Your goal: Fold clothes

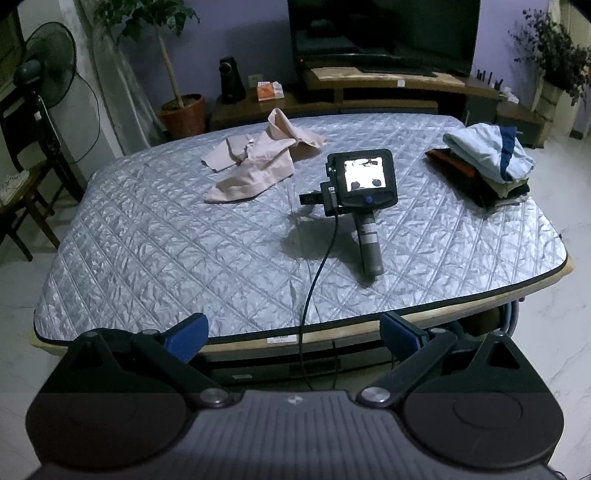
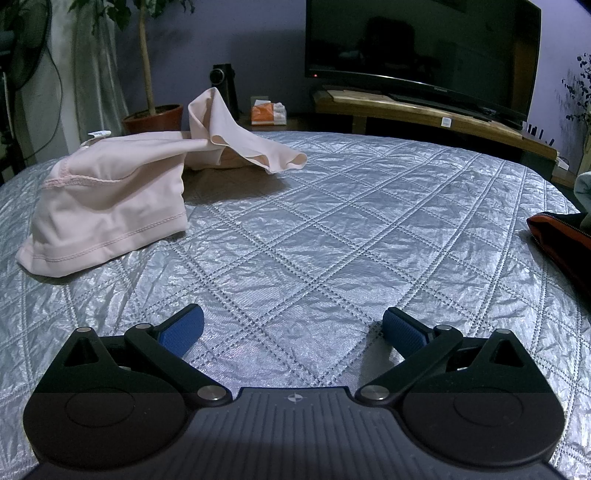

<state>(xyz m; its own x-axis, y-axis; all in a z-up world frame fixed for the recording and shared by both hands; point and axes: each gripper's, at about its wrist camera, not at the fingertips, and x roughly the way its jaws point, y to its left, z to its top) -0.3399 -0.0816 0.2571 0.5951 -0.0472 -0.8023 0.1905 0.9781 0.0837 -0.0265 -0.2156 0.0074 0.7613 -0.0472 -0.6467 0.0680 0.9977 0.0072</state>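
A crumpled pale pink garment point(image 1: 255, 166) lies on the far left part of the silver quilted cover point(image 1: 166, 258); in the right wrist view the garment point(image 2: 110, 195) is ahead to the left, one end sticking up. My left gripper point(image 1: 293, 332) is open and empty, held off the cover's near edge. My right gripper point(image 2: 293, 326) is open and empty, low over the quilted cover point(image 2: 314, 240). Its handle point(image 1: 369, 240) and back screen point(image 1: 364, 173) show mid-cover in the left wrist view, seemingly resting there, cable trailing off the near edge.
A stack of folded clothes point(image 1: 487, 162) sits at the cover's right edge, its dark and orange lower layers point(image 2: 561, 240) showing in the right wrist view. Beyond are a TV point(image 1: 384, 33) on a wooden stand, a potted plant point(image 1: 183, 114), a fan point(image 1: 48, 62) and a chair point(image 1: 22, 192).
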